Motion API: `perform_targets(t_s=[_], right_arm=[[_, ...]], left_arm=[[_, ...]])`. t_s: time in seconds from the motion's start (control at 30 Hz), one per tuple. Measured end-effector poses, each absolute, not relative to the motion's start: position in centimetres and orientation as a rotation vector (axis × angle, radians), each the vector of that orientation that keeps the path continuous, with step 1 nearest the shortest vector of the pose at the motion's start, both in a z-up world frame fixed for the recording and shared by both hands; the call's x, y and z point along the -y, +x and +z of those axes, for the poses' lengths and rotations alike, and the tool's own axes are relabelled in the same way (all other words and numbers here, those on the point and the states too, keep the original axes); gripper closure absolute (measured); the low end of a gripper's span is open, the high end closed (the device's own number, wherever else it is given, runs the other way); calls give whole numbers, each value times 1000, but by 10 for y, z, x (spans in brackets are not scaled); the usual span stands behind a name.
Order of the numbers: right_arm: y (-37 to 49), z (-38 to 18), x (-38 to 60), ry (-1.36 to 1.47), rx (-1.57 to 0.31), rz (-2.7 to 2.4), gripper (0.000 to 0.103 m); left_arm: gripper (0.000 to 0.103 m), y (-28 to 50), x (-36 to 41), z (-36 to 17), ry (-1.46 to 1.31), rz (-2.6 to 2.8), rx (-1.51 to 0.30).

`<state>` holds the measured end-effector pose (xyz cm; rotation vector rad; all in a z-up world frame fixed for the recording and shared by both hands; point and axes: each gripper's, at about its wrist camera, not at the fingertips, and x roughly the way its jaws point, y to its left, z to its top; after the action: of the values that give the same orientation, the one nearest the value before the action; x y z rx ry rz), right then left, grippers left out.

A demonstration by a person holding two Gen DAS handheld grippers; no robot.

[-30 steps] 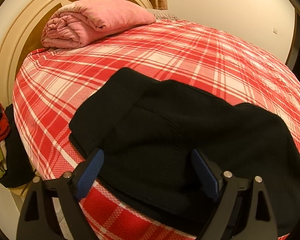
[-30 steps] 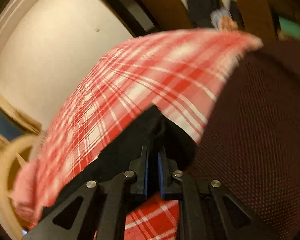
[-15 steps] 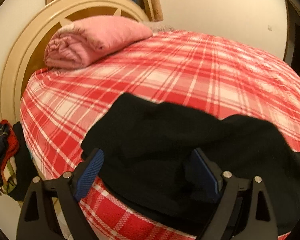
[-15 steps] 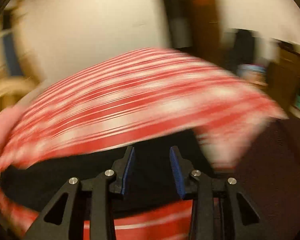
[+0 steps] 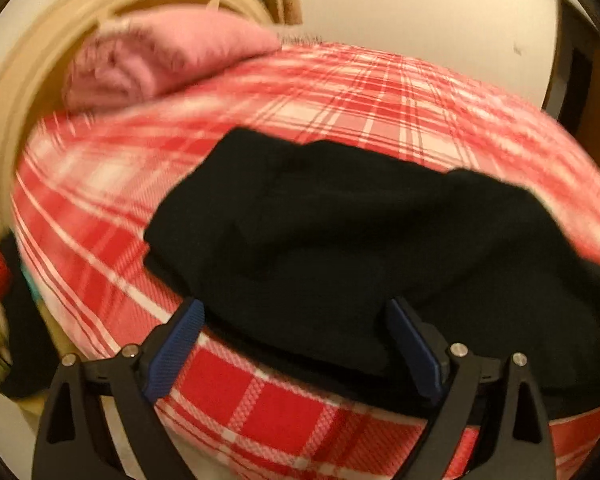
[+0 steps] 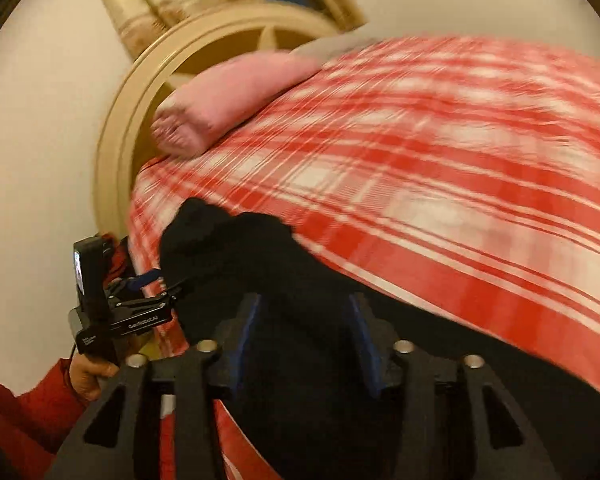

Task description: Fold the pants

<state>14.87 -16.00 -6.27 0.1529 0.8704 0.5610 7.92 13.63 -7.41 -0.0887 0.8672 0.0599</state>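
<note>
Black pants (image 5: 360, 240) lie doubled near the bed's (image 5: 380, 96) edge; left gripper (image 5: 296, 344) gapes empty, right gripper (image 6: 304, 340) is opening, nothing pinched, freeing the fold.

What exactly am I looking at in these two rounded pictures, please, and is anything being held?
There is no robot here: a person carries a hand-held gripper in each hand, each with a wide-angle camera looking along its fingers. One picture looks from the left hand-held gripper, the other from the right hand-held gripper. Black pants lie on a bed with a red plaid sheet; a folded pink blanket sits by the headboard. Neither gripper holds anything: the left is open, and the right's jaws are opening over the pants.
</note>
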Motion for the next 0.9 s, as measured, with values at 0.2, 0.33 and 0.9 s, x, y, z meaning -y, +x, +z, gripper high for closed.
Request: perform_targets(t_s=[0.2, 0.33, 0.9], right_arm=[[171, -67, 131, 152, -896, 654, 49], [144, -63, 92, 12, -835, 732, 49], [92, -110, 23, -460, -776, 578, 99]], left_arm=[[8, 66, -177, -55, -176, 105, -813], [10, 59, -206, -52, -162, 169, -796], [21, 88, -191, -65, -265, 26, -861]])
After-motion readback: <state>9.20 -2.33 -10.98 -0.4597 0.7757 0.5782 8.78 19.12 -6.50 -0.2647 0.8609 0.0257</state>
